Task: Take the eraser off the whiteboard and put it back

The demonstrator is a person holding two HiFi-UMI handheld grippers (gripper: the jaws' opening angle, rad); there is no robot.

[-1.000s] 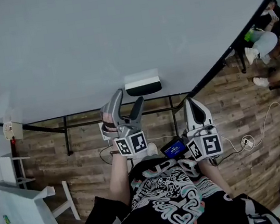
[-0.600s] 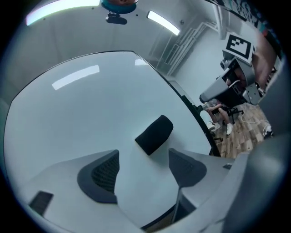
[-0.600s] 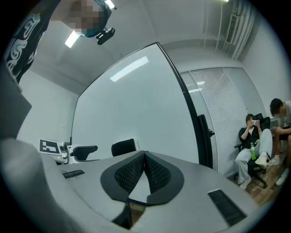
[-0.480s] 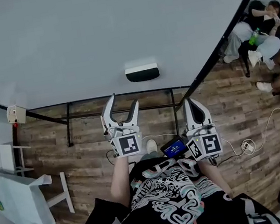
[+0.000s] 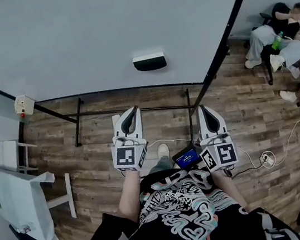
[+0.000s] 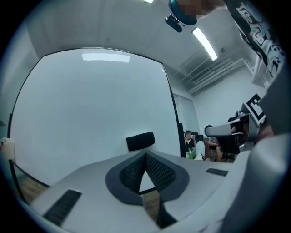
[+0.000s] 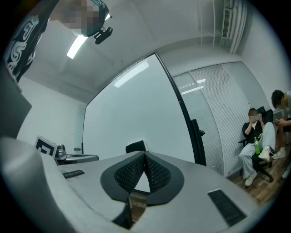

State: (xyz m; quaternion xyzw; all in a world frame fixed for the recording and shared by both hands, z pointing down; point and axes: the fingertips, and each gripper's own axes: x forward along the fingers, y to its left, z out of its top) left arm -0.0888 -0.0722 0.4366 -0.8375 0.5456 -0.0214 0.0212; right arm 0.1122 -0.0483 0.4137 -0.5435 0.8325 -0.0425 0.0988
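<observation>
A broad white whiteboard in a thin black frame [image 5: 97, 34] fills the upper part of the head view, standing on black legs over a brown wood-plank floor [image 5: 88, 154]. At the bottom edge is the person holding the grippers, seen from above in a black shirt with a white and teal swirl print [image 5: 182, 213]. To the left stands a white desk-like piece of furniture [image 5: 21, 216]. Far to the right, beyond the board's edge, a few people sit in chairs [image 5: 284, 39].

The left grey two-jaw gripper with a square-marker cube [image 5: 130, 114] is held out level toward the board. Its own view shows the ribbed black pads pressed tip to tip with nothing between them. The right grey two-jaw gripper with a square-marker cube [image 5: 205, 112] sits beside it, apart from it, and is likewise closed and empty, its pads meeting at the tips. Neither gripper touches the board.

The black rectangular eraser with a pale top [image 5: 150, 62] is stuck to the whiteboard's face, low on the board near its lower edge, ahead of the two grippers and roughly between their lines. In each gripper view it appears just above the closed jaw tips, well apart from them.

A small dark device with a blue-lit screen [image 5: 187, 157] sits between the two marker cubes, near the person's chest. A white cable with a round plug block [image 5: 266, 157] lies on the floor to the right.
</observation>
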